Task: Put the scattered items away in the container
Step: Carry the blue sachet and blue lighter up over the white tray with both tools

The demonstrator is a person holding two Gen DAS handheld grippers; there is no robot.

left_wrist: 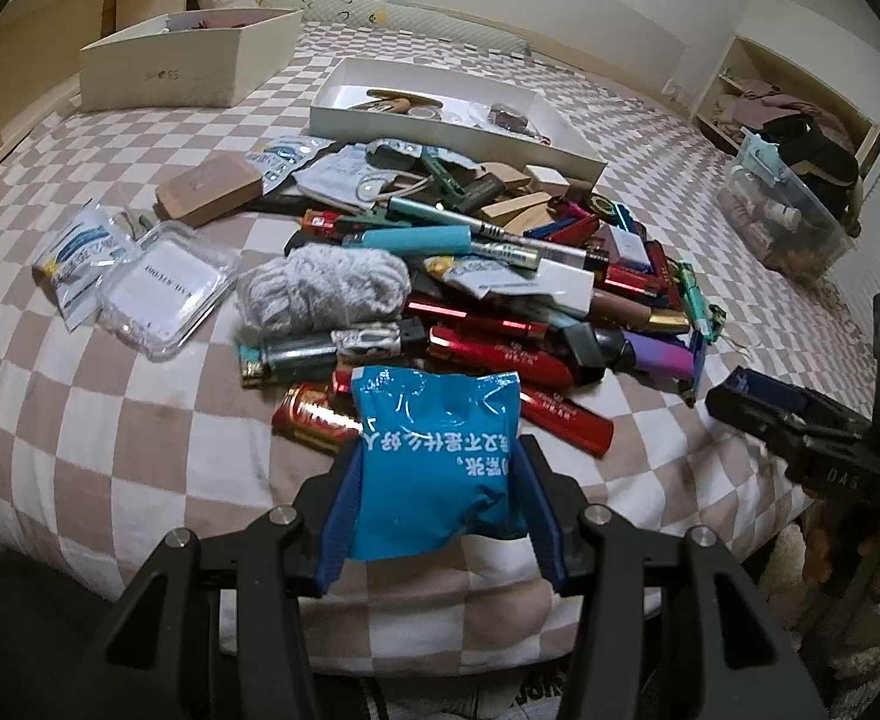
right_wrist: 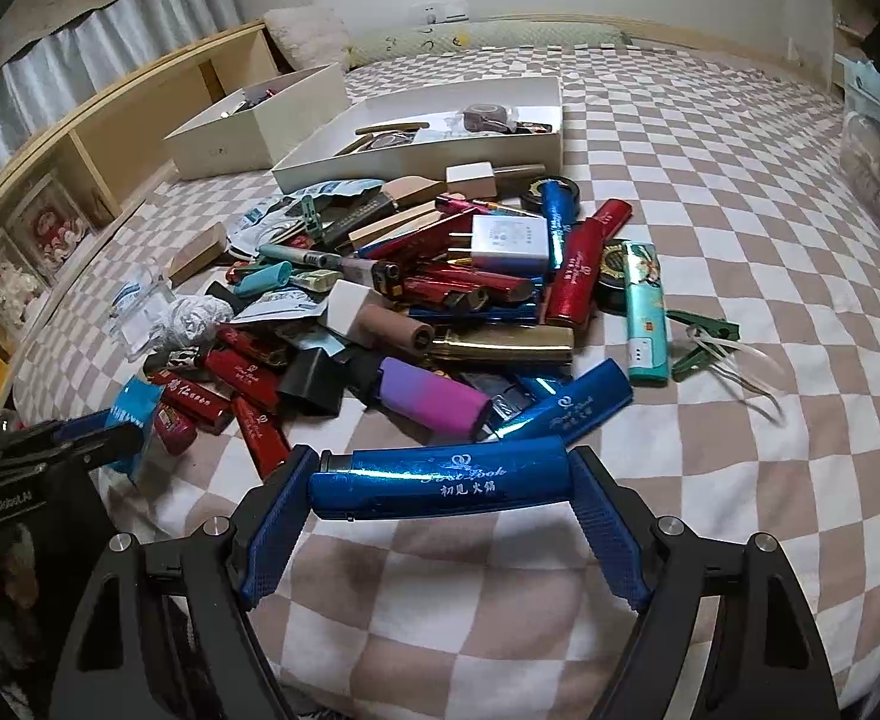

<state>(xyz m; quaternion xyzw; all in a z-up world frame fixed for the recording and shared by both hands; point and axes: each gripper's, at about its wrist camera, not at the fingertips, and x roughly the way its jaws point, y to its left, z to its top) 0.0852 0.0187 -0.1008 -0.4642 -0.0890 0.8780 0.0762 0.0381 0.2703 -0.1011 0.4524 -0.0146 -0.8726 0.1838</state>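
A puffy blue foil sachet (left_wrist: pixel 434 462), glossy and printed with white characters, is pinched between the ribbed blue pads of the left gripper (left_wrist: pixel 434 480), held just above the near edge of the checked bedspread (left_wrist: pixel 110 420). A metallic blue lighter (right_wrist: pixel 440 483), a smooth rounded bar with white lettering, is clamped end to end across the right gripper (right_wrist: pixel 440 486), whose textured blue pads press on both of its ends.

Just beyond the sachet, at twelve o'clock in the left wrist view, a heap of scattered items (left_wrist: pixel 470 276) is spread on the soft beige-and-white cloth: glossy red lighters, a purple-to-pink lighter (right_wrist: pixel 431 399), a gold metal tube (right_wrist: pixel 500 345) and a teal printed lighter (right_wrist: pixel 644 312). A fuzzy grey bundle of yarn (left_wrist: pixel 326 288) is seen at eleven o'clock of the heap, and a clear crinkled plastic packet (left_wrist: pixel 161 294) with a white card inside lies further out at ten o'clock. A white square charger plug (right_wrist: pixel 509 243) with metal prongs rests on top of the pile. Green plastic clothes pegs (right_wrist: pixel 704 339) lie apart at three o'clock in the right wrist view.

Behind the heap, a shallow white cardboard tray (left_wrist: pixel 440 132), rectangular and already holding a few small things, is set touching or just beside the pile's far edge. A deeper cream box (left_wrist: pixel 158 69) stands further off at eleven o'clock. A clear plastic tub (left_wrist: pixel 800 216) is placed at two o'clock, near the bedspread's edge.
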